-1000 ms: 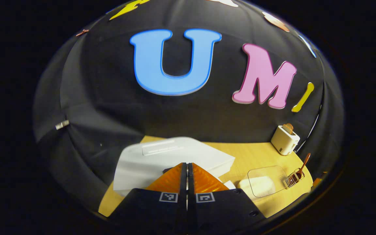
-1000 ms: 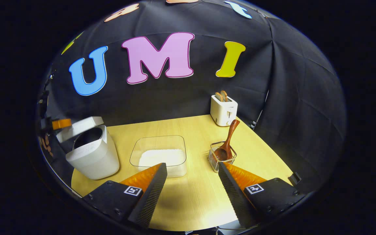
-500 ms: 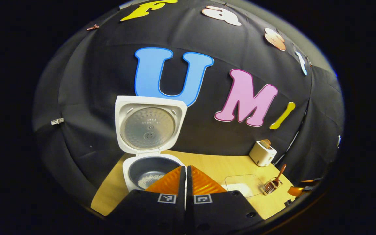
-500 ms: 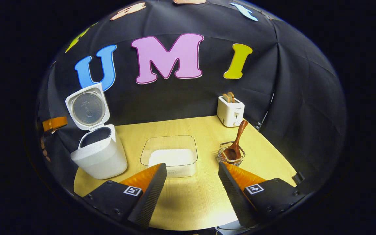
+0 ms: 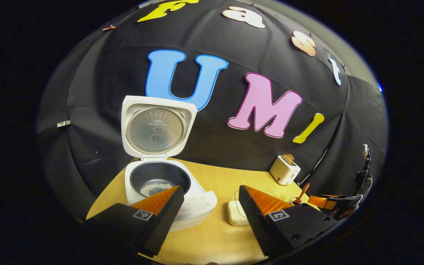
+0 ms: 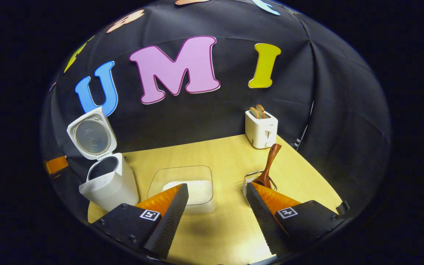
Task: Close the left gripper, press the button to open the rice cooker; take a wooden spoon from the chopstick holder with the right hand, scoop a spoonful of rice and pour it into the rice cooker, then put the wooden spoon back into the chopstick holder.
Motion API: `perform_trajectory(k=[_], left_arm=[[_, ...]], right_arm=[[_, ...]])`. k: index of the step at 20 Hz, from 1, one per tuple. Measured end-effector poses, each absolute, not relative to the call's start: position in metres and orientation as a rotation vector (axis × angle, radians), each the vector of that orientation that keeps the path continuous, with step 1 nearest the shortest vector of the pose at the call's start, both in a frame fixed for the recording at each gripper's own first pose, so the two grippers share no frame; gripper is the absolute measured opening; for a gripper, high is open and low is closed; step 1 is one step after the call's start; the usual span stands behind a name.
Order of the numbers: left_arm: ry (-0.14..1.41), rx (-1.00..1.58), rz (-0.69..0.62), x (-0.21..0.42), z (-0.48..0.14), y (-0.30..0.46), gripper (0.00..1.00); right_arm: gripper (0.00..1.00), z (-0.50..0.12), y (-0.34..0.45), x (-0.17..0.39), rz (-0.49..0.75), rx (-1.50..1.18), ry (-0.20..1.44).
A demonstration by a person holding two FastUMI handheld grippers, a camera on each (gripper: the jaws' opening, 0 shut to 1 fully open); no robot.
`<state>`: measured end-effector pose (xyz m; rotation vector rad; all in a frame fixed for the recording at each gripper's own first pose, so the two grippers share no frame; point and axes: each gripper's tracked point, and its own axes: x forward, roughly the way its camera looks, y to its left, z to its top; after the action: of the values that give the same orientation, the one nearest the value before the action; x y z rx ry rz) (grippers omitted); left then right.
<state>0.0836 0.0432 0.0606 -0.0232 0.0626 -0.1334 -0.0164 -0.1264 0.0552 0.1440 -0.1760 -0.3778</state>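
Now the rice cooker (image 5: pixel 160 184) stands at the left end of the worktop (image 5: pixel 212 235) with its lid (image 5: pixel 155 127) swung fully up, upright behind the pot. A small patch of white rice lies at the bottom of the dark inner pot (image 5: pixel 159 181), seen in the left gripper view. The left gripper (image 5: pixel 208 206) hangs just in front of the rice cooker, its fingers spread wide with nothing between them; one finger (image 5: pixel 160 206) overlaps the cooker's front edge in the picture, though whether it touches I cannot tell.

To the right of the rice cooker, in the right gripper view, sits a clear container (image 6: pixel 186 186) holding a layer of white rice (image 6: pixel 193 191). Farther right of the rice cooker, past the container, stands the wire chopstick holder (image 6: pixel 250 180) with the wooden spoon (image 6: pixel 269 165) in it, handle up and leaning towards the back right. The right gripper (image 6: pixel 217 204) hovers above the worktop in front of the container and the holder, fingers wide apart and holding nothing; its right finger (image 6: pixel 267 206) hides the lower part of the holder.

A white toaster (image 6: pixel 260 127) with two slices in its slots stands at the back of the worktop, well apart from the rice cooker, against the black wall.
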Motion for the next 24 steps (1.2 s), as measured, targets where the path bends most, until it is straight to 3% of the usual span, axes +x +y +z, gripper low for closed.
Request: perform_trajectory(k=[9,12,13,14,23,24], left_arm=[[0.122,-0.018,0.021,0.057,0.041,0.022,0.96],[0.145,-0.047,0.069,0.044,0.03,0.017,0.96],[0.155,-0.052,0.085,0.041,0.025,0.017,0.92],[0.164,-0.053,0.1,0.038,0.021,0.016,0.96],[0.193,-0.06,0.184,0.016,0.004,0.014,0.96],[0.193,-0.062,0.187,0.016,0.003,0.014,0.96]], right_arm=[[0.99,0.047,-0.26,0.026,-0.434,0.269,-0.121],[0.98,0.036,-0.28,0.061,-0.383,0.284,-0.057],[0.98,0.03,-0.285,0.074,-0.365,0.287,-0.027],[0.99,0.022,-0.292,0.084,-0.363,0.298,0.012],[0.99,0.01,-0.321,0.158,-0.299,0.411,0.126],[0.95,0.007,-0.321,0.162,-0.29,0.427,0.139]])
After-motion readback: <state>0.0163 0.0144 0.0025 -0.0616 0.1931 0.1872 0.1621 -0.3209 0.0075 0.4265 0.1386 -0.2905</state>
